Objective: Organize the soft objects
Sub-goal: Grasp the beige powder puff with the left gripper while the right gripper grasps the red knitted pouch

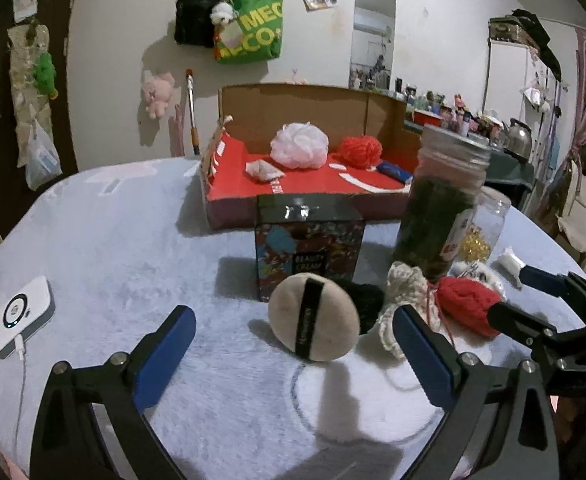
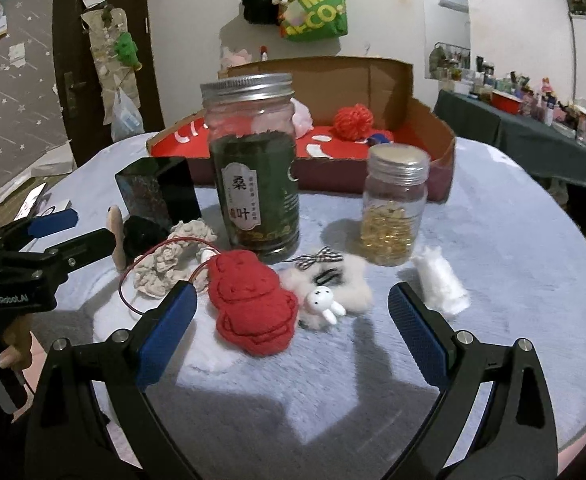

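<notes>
My left gripper [image 1: 293, 340] is open just above the pale fleece table cover [image 1: 125, 240]. A round beige powder puff [image 1: 313, 320] with a black strap stands on edge between and just ahead of its fingertips. A black soft item [image 1: 369, 300] and a cream crochet piece [image 1: 403, 284] lie behind the puff. My right gripper [image 2: 293, 300] is open too, with a red knitted pouch [image 2: 253, 304] lying between its fingers. A white fluffy clip with a bunny [image 2: 329, 296] and a white cotton wad [image 2: 441, 284] lie beside the pouch.
A cardboard box with a red lining [image 1: 313, 188] stands at the back and holds a white bath pouf [image 1: 299, 146], a red yarn ball [image 1: 359, 151] and small items. A leaf jar [image 2: 253, 160], a capsule jar [image 2: 393, 208], a black carton [image 1: 309, 248] and a white charger [image 1: 21, 316] stand on the table.
</notes>
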`<action>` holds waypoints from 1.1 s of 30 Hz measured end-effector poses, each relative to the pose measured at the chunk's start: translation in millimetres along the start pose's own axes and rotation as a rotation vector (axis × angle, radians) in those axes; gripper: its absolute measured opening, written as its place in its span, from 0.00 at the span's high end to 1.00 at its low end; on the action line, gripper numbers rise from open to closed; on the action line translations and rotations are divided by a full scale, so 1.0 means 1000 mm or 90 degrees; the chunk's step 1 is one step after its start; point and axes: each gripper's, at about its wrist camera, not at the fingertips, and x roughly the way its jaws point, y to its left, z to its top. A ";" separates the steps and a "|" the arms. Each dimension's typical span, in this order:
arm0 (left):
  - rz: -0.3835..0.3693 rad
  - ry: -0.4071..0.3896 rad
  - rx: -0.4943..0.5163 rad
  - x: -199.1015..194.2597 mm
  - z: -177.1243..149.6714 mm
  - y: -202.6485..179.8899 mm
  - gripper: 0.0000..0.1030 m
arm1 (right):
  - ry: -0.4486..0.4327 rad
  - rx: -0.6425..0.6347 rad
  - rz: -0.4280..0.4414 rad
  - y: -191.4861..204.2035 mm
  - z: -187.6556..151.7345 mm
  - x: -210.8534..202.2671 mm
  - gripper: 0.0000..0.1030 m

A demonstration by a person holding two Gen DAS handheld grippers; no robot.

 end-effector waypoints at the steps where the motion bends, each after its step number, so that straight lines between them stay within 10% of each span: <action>1: -0.005 0.006 0.003 0.002 0.000 0.002 0.05 | 0.003 -0.001 0.005 0.001 0.000 0.002 0.05; 9: -0.036 0.046 0.030 0.017 0.003 0.005 0.14 | 0.011 -0.009 0.048 0.004 0.003 0.011 0.07; 12: -0.047 0.055 0.027 0.022 0.003 0.007 0.23 | 0.012 -0.022 0.054 0.007 0.004 0.014 0.27; 17: -0.101 0.068 0.015 0.022 0.003 0.009 0.64 | 0.008 -0.047 0.047 0.012 0.002 0.014 0.47; 18: -0.102 0.066 0.016 0.021 0.004 0.008 0.68 | 0.002 -0.050 0.054 0.012 0.002 0.011 0.69; 33: -0.124 0.015 0.035 -0.025 0.018 0.002 0.90 | -0.031 -0.025 0.073 -0.006 0.009 -0.018 0.70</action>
